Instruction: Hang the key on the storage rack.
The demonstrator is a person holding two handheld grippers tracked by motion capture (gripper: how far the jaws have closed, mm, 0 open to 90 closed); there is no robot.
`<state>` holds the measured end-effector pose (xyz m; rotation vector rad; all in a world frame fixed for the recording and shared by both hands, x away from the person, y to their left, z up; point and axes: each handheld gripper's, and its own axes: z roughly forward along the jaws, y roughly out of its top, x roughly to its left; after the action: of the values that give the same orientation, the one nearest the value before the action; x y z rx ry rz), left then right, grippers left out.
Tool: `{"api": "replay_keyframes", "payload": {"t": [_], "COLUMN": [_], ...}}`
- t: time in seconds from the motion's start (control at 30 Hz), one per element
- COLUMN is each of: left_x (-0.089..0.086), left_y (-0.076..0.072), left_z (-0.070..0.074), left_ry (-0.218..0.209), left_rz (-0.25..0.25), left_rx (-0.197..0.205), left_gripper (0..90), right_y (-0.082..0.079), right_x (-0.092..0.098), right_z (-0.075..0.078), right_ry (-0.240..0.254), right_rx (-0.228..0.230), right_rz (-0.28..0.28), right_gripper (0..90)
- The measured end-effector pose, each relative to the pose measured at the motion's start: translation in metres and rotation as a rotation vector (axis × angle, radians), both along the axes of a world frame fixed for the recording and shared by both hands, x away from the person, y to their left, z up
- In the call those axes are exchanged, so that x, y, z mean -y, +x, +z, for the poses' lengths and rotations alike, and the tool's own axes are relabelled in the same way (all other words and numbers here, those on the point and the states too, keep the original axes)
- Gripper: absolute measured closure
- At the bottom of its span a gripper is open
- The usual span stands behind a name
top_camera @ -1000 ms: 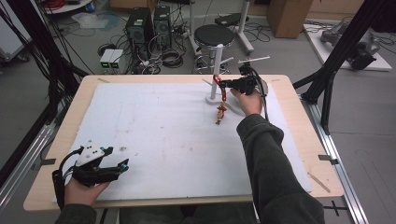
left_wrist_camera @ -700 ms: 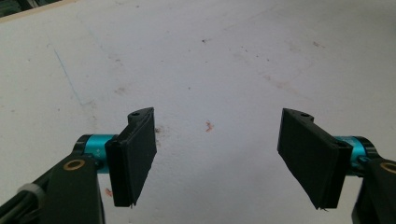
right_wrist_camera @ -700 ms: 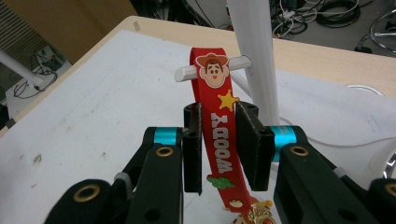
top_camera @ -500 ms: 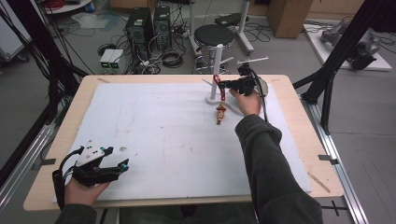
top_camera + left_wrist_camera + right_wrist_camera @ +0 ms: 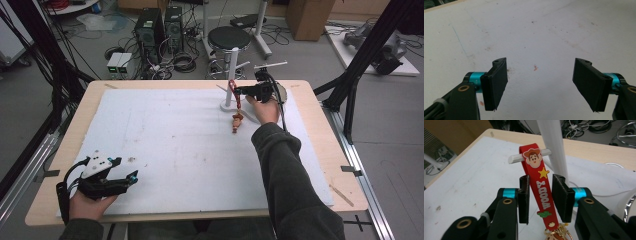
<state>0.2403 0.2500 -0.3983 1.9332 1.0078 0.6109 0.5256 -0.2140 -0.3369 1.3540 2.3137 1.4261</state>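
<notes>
Right tongs (image 5: 540, 200) slightly parted, just been opening, red strap (image 5: 539, 185) running up between the pads with a sliver of gap on each side, so no squeeze on it now. Strap hooked over a white peg (image 5: 515, 158) sticking out from the white stand post (image 5: 552, 145), cartoon cowboy face at the top, yellow star beneath, lettering down its length, gold clasp and a small charm dangling at the bottom edge. From above: right tongs (image 5: 240, 91) at the far side of the worktop (image 5: 310, 107), level with the stand (image 5: 229, 80), strap (image 5: 236, 97) hanging down beside the post, little brown figure (image 5: 235, 121) lying on the white mat (image 5: 175, 145) just below. Left tongs (image 5: 540, 85) spread wide, nothing between the pads, bare stained mat under them. Left tongs (image 5: 131, 176) parked at the near left corner, well apart from the strap.
</notes>
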Motion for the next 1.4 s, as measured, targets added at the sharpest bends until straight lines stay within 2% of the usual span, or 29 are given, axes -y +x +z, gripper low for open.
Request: {"api": "replay_keyframes", "payload": {"t": [0.5, 0.77, 1.33, 1.37, 1.4], "left_x": [0.0, 0.0, 0.0, 0.0, 0.0], "left_y": [0.0, 0.0, 0.001, 0.001, 0.001], "left_z": [0.0, 0.0, 0.0, -0.001, -0.001], "left_ry": [0.006, 0.005, 0.008, 0.005, 0.006], "left_rz": [0.0, 0.003, 0.009, 0.011, 0.01], "left_rx": [0.001, 0.002, -0.003, -0.003, -0.003], "left_gripper": [28.4, 28.4, 28.4, 28.4, 28.4], "right_y": [0.001, -0.002, -0.01, -0.011, -0.013], "right_x": [0.003, 0.005, 0.014, 0.014, 0.015], "right_z": [-0.001, 0.002, 0.01, 0.01, 0.01], "right_ry": [-0.005, -0.006, -0.031, -0.033, -0.027], "right_rx": [-0.006, 0.002, 0.036, 0.044, 0.071], "right_rz": [-0.025, -0.009, 0.023, 0.029, 0.024], "right_gripper": [61.5, 57.9, 50.6, 50.2, 50.3]}}
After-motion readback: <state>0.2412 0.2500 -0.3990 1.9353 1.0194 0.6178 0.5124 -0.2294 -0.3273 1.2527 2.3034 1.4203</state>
